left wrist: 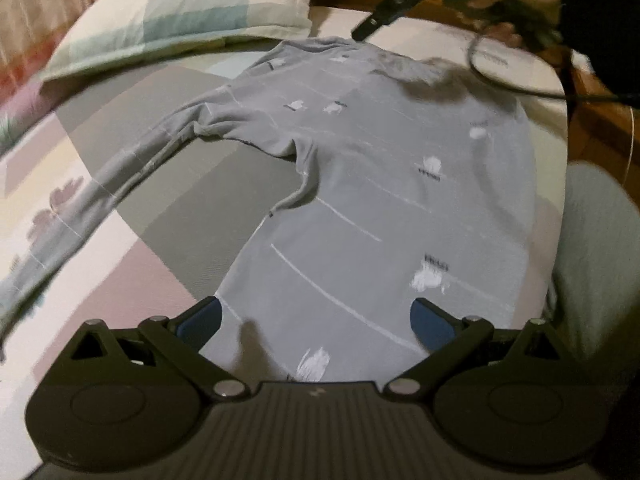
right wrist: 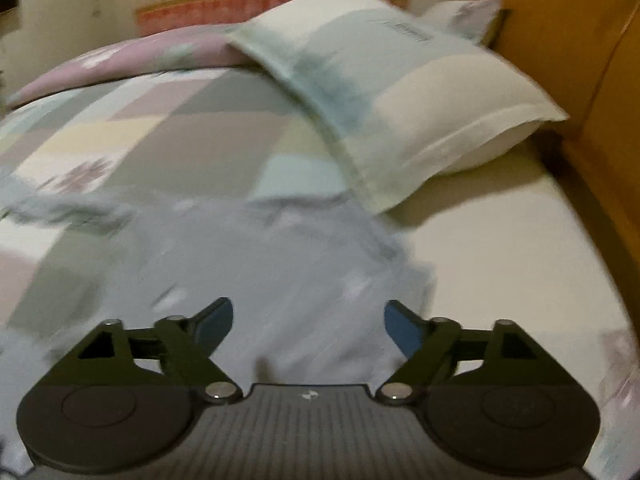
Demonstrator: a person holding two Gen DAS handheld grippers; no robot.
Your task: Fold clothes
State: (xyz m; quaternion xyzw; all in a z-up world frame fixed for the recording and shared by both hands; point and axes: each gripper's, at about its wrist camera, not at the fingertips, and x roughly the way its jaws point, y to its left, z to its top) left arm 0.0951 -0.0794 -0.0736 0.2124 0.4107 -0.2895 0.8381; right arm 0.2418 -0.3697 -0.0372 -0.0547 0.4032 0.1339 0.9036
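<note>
A grey long-sleeved shirt (left wrist: 360, 184) with thin white lines and small white patches lies spread flat on the bed, one sleeve (left wrist: 120, 176) stretched out to the left. My left gripper (left wrist: 316, 318) hovers over its near hem, jaws wide apart, nothing between the blue pads (left wrist: 434, 320). At the shirt's far end, the right gripper's black finger (left wrist: 394, 4) shows in a gloved hand (left wrist: 520, 8). In the blurred right wrist view, my right gripper (right wrist: 308, 320) stands open above the grey cloth (right wrist: 260, 264), with nothing held.
A pastel patchwork pillow (left wrist: 188, 12) (right wrist: 400, 112) lies at the head of the bed on a matching patchwork sheet (left wrist: 132, 256). A wooden bed frame (right wrist: 580, 80) runs along the far right side. A black cable (left wrist: 520, 84) trails from the right gripper.
</note>
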